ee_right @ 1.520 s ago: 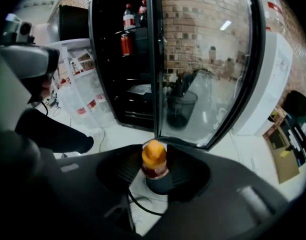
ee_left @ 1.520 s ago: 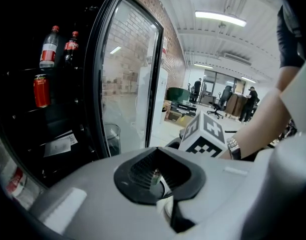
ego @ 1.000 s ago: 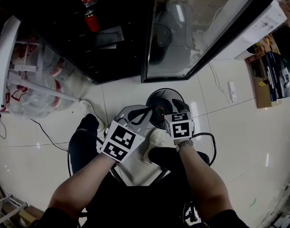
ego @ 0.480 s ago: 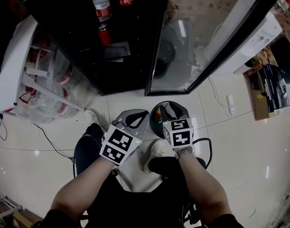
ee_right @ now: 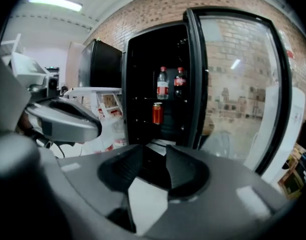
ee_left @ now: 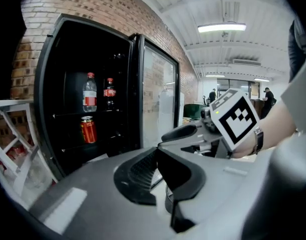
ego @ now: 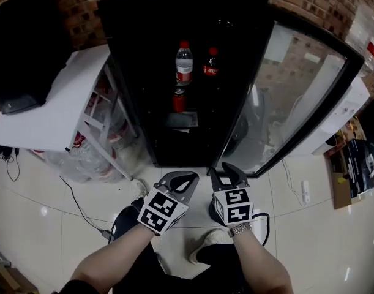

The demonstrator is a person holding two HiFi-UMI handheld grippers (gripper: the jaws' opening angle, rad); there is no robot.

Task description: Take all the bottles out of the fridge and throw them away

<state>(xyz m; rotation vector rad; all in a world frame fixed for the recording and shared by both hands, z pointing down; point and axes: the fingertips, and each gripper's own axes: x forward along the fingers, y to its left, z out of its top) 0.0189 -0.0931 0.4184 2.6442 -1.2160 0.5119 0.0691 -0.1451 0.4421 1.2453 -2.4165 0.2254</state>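
The left tongs [ego: 193, 179] are sitting closed tip to tip, gripping nothing; the right tongs [ego: 227, 170] are standing partly open and empty. Ahead of both and well apart from them, a clear water bottle [ego: 184, 63] and a dark cola bottle [ego: 212, 62] are standing side by side inside the open fridge [ego: 138, 54], long axes vertical, caps pointing up.
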